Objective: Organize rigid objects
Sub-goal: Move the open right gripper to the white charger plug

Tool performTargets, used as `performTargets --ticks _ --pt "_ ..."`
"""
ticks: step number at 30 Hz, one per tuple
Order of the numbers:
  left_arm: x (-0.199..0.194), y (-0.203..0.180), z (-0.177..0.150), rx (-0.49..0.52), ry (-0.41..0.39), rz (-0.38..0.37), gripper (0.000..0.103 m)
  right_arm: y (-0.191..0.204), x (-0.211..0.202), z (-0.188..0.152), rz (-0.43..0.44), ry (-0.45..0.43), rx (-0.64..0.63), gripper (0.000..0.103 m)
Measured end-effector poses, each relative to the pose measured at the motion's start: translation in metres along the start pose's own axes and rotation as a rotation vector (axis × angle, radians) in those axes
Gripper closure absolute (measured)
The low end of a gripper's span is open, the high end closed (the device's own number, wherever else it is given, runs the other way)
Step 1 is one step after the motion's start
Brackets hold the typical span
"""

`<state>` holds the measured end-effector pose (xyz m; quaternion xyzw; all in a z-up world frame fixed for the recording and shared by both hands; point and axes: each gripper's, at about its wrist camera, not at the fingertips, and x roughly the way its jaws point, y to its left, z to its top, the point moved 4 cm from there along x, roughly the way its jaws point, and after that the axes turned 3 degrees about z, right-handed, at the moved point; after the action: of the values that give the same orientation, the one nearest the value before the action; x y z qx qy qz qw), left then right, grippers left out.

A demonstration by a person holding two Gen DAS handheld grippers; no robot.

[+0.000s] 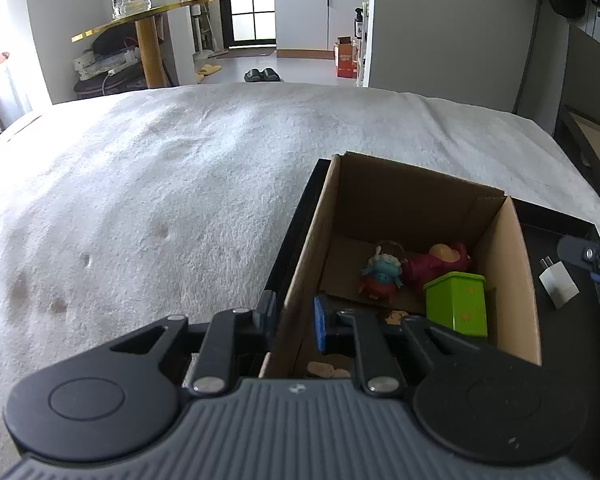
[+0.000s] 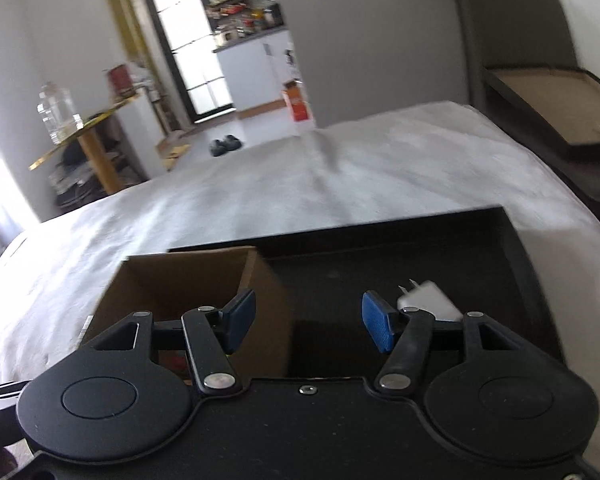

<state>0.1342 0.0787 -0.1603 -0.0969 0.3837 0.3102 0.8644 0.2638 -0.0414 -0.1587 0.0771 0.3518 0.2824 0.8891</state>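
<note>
You are working over a bed spread with a white fleecy blanket [image 1: 188,184], where a black tray [image 2: 440,248] carries an open cardboard box [image 1: 404,208]; a kitchen doorway and a gold-edged side table lie beyond.

Your left gripper [image 1: 294,320] is clamped on the box's near-left wall, one blue pad outside and one inside, steadying it. Your right gripper [image 2: 308,320] has its jaws apart with nothing between them, hovering over the bare tray just beside the box.

Judging from this, the step in hand is fetching the next loose item. That looks to be the white plug adapter [image 1: 558,284], lying flat on the tray to the right of the box, prongs pointing away; in the right wrist view it sits just past the right-hand pad. You will likely need to shift right and down so the pads straddle its smooth, hard body.

Already in the box: a green tin [image 1: 456,300], a small blue-and-red figure [image 1: 382,276] and a dark red toy [image 1: 440,262].
</note>
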Motion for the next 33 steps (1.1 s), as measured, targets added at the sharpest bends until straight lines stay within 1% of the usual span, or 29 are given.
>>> performTargets --ticks 2,4,6,7,9,12,16,18,20,27,29,33 --pt "0.001 -0.002 0.0 0.0 0.003 0.011 0.083 -0.007 0.003 -0.002 -0.009 0.01 0.008 0.044" --pt "0.002 -0.003 0.001 0.005 0.007 0.021 0.079 -0.011 0.005 -0.005 -0.023 0.015 0.007 0.044" --pt "0.003 -0.005 0.002 0.013 0.007 0.023 0.071 -0.017 0.008 -0.007 -0.036 0.026 0.009 0.044" --pt "0.004 -0.007 0.002 0.017 0.009 0.024 0.068 -0.02 0.011 -0.009 -0.042 0.034 0.009 0.043" --pt "0.005 -0.01 0.002 0.028 0.012 0.028 0.058 -0.025 0.014 -0.011 -0.044 0.044 0.008 0.039" --pt "0.006 -0.014 0.002 0.044 0.013 0.05 0.052 -0.033 0.018 -0.015 -0.049 0.05 0.0 0.036" --pt "0.008 -0.016 0.003 0.051 0.013 0.086 0.045 -0.05 0.026 -0.015 -0.104 0.052 0.001 0.034" --pt "0.008 -0.017 0.002 0.05 0.013 0.1 0.04 -0.057 0.028 -0.015 -0.12 0.053 -0.001 0.026" --pt "0.009 -0.02 0.002 0.061 0.017 0.11 0.038 -0.062 0.03 -0.015 -0.137 0.052 -0.009 0.022" --pt "0.009 -0.027 0.002 0.093 0.016 0.157 0.032 -0.079 0.043 -0.02 -0.166 0.084 0.002 0.022" --pt "0.011 -0.028 0.002 0.101 0.019 0.176 0.031 -0.081 0.046 -0.021 -0.167 0.091 0.0 0.022" --pt "0.012 -0.032 0.002 0.113 0.02 0.186 0.031 -0.083 0.053 -0.025 -0.166 0.106 -0.019 0.022"
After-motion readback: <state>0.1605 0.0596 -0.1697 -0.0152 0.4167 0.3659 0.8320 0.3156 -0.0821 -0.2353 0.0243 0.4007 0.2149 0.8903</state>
